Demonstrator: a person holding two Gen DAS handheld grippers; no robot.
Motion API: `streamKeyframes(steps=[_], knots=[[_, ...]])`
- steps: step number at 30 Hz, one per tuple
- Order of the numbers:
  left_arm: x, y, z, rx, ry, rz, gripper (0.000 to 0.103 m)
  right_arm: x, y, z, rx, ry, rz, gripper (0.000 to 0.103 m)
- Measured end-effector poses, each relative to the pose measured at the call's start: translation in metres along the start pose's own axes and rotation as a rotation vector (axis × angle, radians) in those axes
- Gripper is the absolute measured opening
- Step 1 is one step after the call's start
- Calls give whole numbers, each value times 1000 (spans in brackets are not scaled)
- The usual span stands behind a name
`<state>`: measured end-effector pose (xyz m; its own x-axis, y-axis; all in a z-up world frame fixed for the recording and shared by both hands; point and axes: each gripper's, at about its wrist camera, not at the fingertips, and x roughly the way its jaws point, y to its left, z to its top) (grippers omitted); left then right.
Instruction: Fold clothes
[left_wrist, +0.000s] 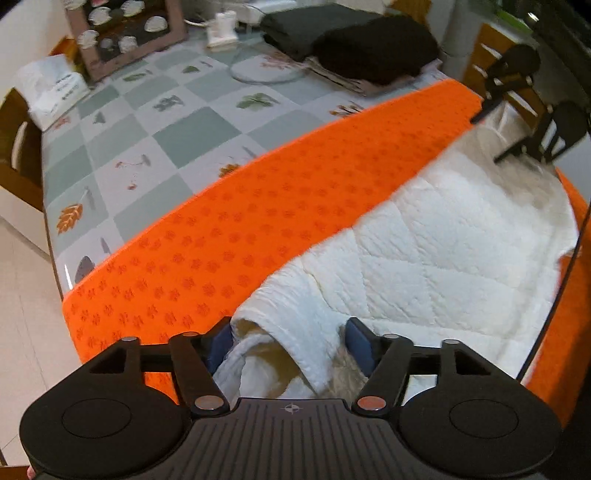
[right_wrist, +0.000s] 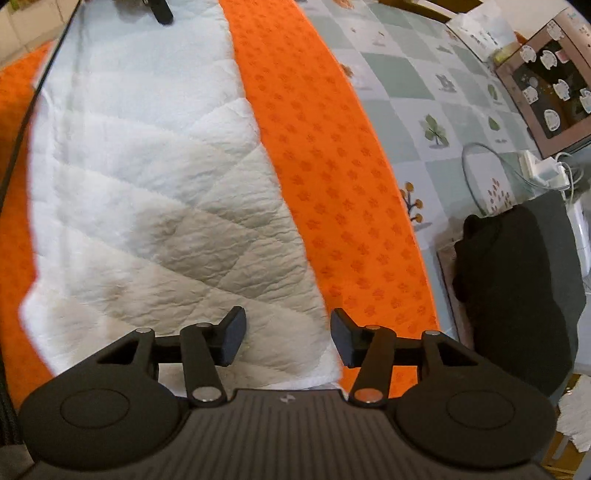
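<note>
Left wrist view gives us our left gripper (left_wrist: 290, 341) with jaws spread, a rumpled fold of the white quilted garment (left_wrist: 424, 258) lying between its pads, unpinched. That garment lies on the orange mat (left_wrist: 221, 236), which covers the checked tablecloth (left_wrist: 155, 122). Folded dark clothes (left_wrist: 354, 40) sit at one o'clock. In the right wrist view, our right gripper (right_wrist: 288, 341) hangs released above the garment's near edge.

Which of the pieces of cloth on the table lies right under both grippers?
The white quilted garment, spread on the orange mat. The two dark folded piles sit apart at the table's far side, off the mat.
</note>
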<state>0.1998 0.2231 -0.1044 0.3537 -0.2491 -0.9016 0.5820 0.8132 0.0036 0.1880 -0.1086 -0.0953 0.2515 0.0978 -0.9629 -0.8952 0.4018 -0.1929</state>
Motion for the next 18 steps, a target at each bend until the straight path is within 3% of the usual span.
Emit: streamKeyframes(steps=[6, 9, 15, 18], knots=[[6, 13, -20, -87, -136, 21, 83, 17, -9, -11, 99, -81, -46, 74], [-10, 15, -29, -154, -241, 59, 83, 11, -12, -20, 184, -138, -75, 75], [-61, 5, -38, -259, -450, 144, 88, -18, -5, -32, 337, -249, -212, 77], [-79, -16, -41, -270, -484, 159, 88, -39, 5, -34, 437, -325, -268, 77]])
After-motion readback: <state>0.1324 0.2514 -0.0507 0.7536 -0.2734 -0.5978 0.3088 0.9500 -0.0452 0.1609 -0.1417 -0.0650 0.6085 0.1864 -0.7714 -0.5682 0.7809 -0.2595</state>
